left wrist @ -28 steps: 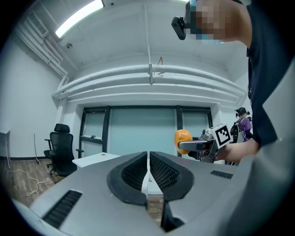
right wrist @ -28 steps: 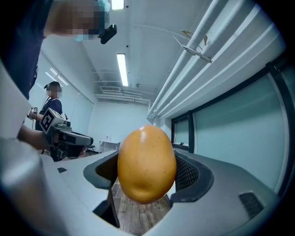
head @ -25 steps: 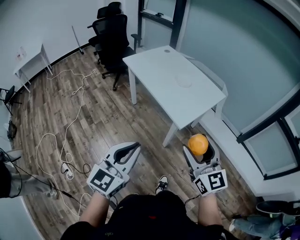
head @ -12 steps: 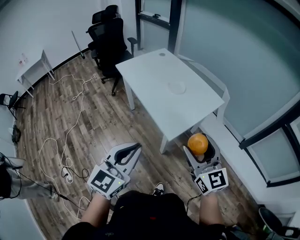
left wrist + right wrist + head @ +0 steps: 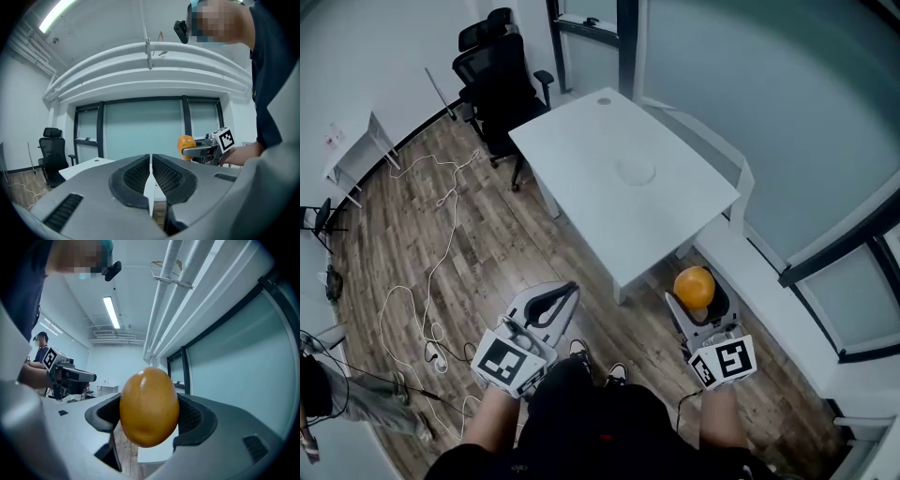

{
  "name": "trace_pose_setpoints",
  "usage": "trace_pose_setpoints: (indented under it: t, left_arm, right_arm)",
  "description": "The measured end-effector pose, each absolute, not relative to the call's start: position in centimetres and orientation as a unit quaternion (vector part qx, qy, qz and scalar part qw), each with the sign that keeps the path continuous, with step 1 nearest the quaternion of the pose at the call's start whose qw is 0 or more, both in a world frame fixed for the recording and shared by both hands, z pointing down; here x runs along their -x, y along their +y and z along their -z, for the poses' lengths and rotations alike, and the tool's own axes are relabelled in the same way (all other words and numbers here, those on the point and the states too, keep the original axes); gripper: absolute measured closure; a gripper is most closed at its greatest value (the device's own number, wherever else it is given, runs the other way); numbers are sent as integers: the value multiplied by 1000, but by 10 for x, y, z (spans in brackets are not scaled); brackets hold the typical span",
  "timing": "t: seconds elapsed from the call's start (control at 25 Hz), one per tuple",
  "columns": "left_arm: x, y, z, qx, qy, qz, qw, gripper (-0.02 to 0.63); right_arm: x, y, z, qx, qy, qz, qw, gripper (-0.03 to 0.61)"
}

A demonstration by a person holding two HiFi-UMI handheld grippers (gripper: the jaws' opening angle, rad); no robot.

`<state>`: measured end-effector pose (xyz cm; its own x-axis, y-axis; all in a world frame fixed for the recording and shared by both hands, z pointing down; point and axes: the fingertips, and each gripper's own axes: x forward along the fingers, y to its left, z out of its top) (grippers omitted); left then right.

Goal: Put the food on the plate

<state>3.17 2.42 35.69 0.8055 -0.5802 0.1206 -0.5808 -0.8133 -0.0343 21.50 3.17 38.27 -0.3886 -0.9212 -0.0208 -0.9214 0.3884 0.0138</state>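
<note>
**Orange food held short of the white table**

The right gripper [image 5: 697, 302] clamps a round orange food [image 5: 694, 287] over the wooden floor [image 5: 487, 234], just beside the near corner of the white table [image 5: 581, 150]. A pale plate [image 5: 635, 172] (faint against the tabletop) lies near the table's middle. The left gripper [image 5: 565, 292], jaws together, holds nothing. A black office chair [image 5: 494, 80] stands past the table; white cable [image 5: 431, 272] trails across the floor.

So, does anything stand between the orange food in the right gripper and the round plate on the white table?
Nothing visible does. The right gripper holds the orange food above the floor, off the near corner of the white table, whose top around the pale round plate is bare.
</note>
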Motion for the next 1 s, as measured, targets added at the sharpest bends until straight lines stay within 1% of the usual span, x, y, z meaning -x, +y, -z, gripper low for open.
trace_pose_setpoints:
  t: [0.28,0.52,0.88,1.0]
  left_arm:
    - [-49,-22,-366,-955,-291,-54,9,578]
    - [-54,-82,-364,-959,-280,-41,3,578]
    - [-22,-201,-370,-961,-272,-36,22,578]
    - [-9,-239,-375,-962,-269,-35,33,578]
  right_arm:
    - [-234,-5,-389,564,825,-16,-11,225]
    - [-236,-63,-382,570,821,-31,-18,225]
    - [-200,-177,-380,574,818,-29,-40,225]
    - [-186,-211,-379,576,816,-16,-36,225]
